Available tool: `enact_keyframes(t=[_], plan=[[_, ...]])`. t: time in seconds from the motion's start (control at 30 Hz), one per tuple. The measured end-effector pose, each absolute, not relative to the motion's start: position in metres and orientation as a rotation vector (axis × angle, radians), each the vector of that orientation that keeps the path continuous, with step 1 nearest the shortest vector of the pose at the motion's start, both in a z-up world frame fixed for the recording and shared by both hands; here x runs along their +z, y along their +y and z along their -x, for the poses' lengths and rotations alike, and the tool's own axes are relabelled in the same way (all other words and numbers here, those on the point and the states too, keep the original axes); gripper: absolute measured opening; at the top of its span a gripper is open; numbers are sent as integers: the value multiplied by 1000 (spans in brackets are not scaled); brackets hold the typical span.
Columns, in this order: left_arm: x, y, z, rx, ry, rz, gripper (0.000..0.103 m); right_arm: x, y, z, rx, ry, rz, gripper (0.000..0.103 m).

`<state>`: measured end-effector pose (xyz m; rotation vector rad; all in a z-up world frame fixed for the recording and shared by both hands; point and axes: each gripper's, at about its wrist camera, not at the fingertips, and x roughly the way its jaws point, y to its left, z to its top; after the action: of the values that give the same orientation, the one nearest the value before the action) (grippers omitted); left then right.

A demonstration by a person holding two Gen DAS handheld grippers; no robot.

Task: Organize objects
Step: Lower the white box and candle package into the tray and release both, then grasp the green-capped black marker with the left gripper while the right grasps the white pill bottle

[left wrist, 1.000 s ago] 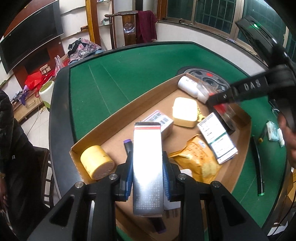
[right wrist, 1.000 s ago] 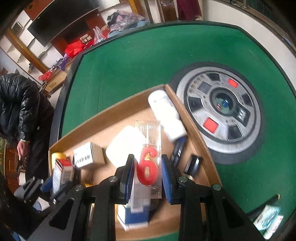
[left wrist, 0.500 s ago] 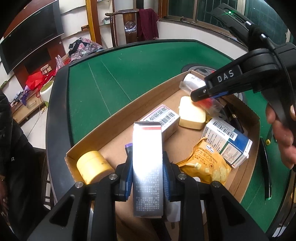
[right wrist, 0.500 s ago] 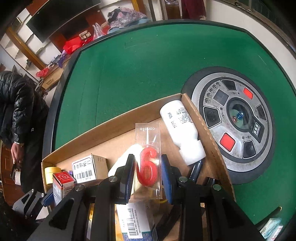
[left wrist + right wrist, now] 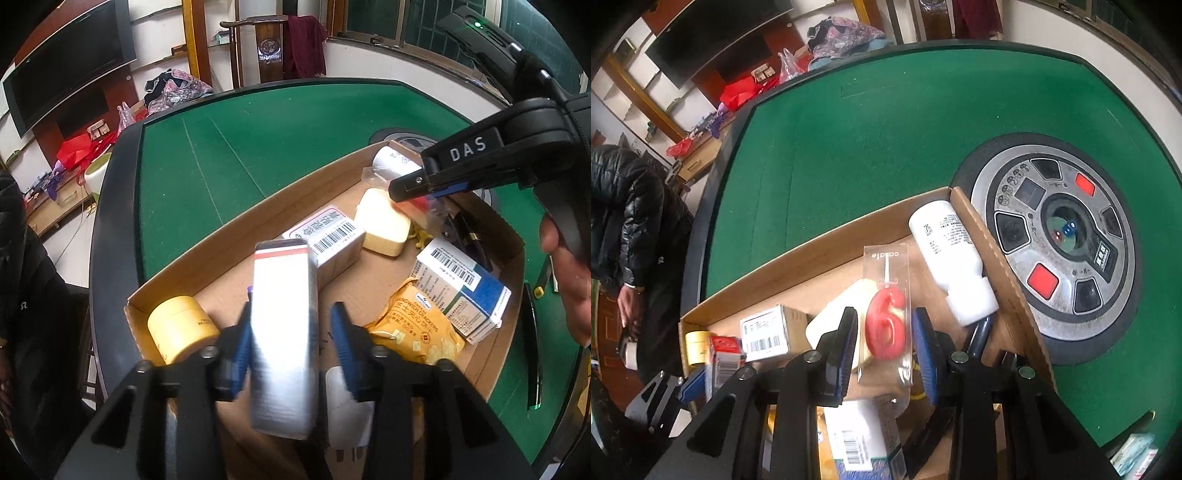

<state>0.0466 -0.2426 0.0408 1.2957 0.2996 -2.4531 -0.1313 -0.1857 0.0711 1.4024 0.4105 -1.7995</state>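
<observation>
Evidently both hands were at the release step, each dropping an item into the cardboard tray (image 5: 207, 273) on the green table (image 5: 277, 140).

The left gripper (image 5: 291, 345) was opening: its right pad stood clear of the silver box (image 5: 282, 332), while the left pad sat just beside it or barely touching. That box hung upright but slightly tilted over the near end of the tray, between the yellow jar (image 5: 181, 330) and the cracker packet (image 5: 413, 325).

The right gripper (image 5: 884, 345) was opening too, with small gaps showing either side of the candle pack (image 5: 886, 314), a clear sleeve holding a red "6". It stood over the far end of the tray, near the white bottle (image 5: 949, 254) and a pale soap-like block (image 5: 384, 225).

Both items were probably falling or settling. Next, each gripper would need to lift straight clear without nudging its item, then seek whatever remained outside the tray, perhaps the packets at the table edge (image 5: 1134, 454).
</observation>
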Motion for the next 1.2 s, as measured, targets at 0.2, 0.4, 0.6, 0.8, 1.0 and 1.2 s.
enact_keyframes(t=[0.2,0.4,0.6,0.8,1.0,1.2], plan=[[46,-240,-49,-2458,317,-1285,49,80,-173,121,-1793,387,-1386,41],[53,-228,-52,-2475,306,-1279,55,90,-152,109,-1792,337,-1387,44],[62,-217,-58,-2489,301,-1270,56,101,-114,103,-1806,272,-1388,45],[77,-189,-56,-2557,260,-1261,56,105,-56,113,-1862,163,-1430,46],[84,-149,-42,-2640,220,-1286,56,102,-5,128,-1915,98,-1475,47],[80,-107,-29,-2700,180,-1346,56,91,38,133,-1952,57,-1523,50]])
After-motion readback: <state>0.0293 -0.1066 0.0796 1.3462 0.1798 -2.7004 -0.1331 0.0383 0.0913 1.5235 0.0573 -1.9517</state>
